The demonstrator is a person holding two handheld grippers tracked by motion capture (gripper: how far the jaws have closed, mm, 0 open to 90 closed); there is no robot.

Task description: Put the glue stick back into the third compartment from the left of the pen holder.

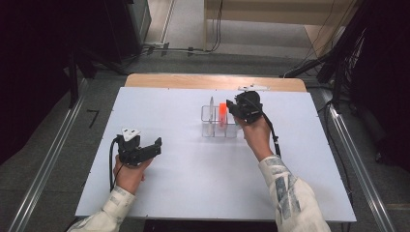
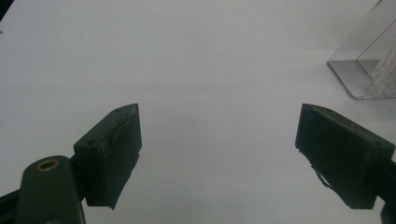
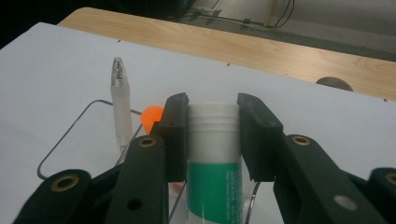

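This looks like a lab set up for recording. A white bench point(image 1: 193, 164) with a wooden far edge stands on grey floor, flanked by metal rails point(image 1: 46, 169), with black equipment stands point(image 1: 72, 72) at both sides and cables point(image 1: 193, 50) trailing across the far floor.

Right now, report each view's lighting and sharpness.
High view: surroundings dark, white table evenly lit. Left gripper view: dim, open left gripper silhouetted, clear organizer soft. Right gripper view: green-labelled bottle slightly blurred between right gripper pads.
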